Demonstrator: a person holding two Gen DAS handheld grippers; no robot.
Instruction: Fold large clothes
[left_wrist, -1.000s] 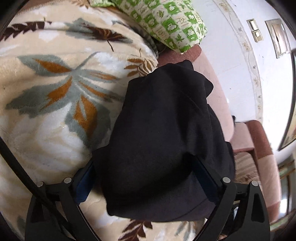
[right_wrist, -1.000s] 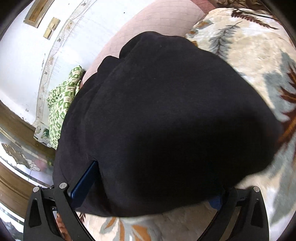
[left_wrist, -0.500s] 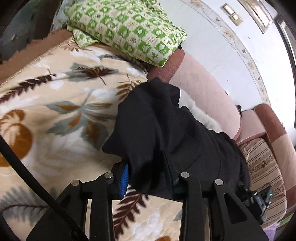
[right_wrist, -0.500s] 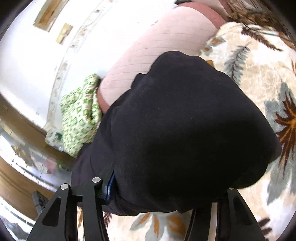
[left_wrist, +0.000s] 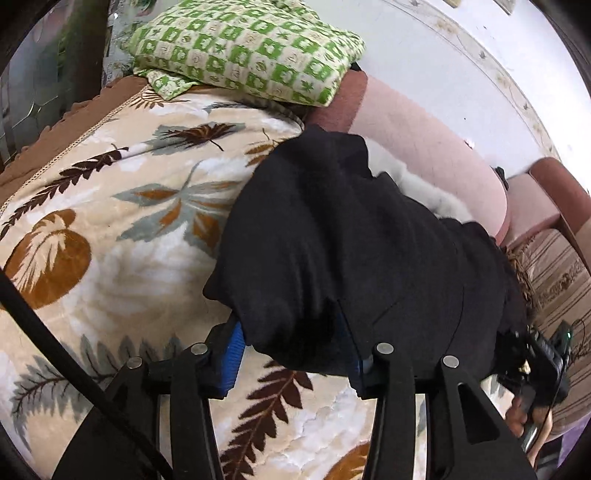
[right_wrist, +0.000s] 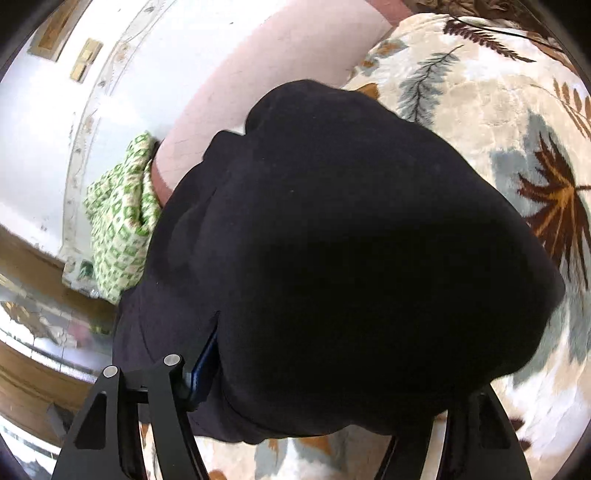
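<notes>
A black garment (left_wrist: 332, 236) is bunched on the leaf-patterned blanket (left_wrist: 110, 229), its far end against the pink sofa back. My left gripper (left_wrist: 295, 350) is shut on the garment's near edge, with cloth between its blue pads (left_wrist: 231, 354). In the right wrist view the same black garment (right_wrist: 351, 240) fills the frame. My right gripper (right_wrist: 314, 391) is shut on a thick fold of it; one blue pad (right_wrist: 201, 369) shows and the other finger is hidden under cloth. The right gripper's body shows in the left wrist view (left_wrist: 543, 369).
A green-and-white patterned pillow (left_wrist: 243, 48) lies at the blanket's far end, also in the right wrist view (right_wrist: 122, 221). The pink sofa back (left_wrist: 424, 147) runs along the white wall. A striped cushion (left_wrist: 557, 280) and a brown armrest (left_wrist: 561, 192) are at right.
Both grippers closed from wide open onto the black garment and pulled back and up. More of the blanket, pillow and sofa shows now.
</notes>
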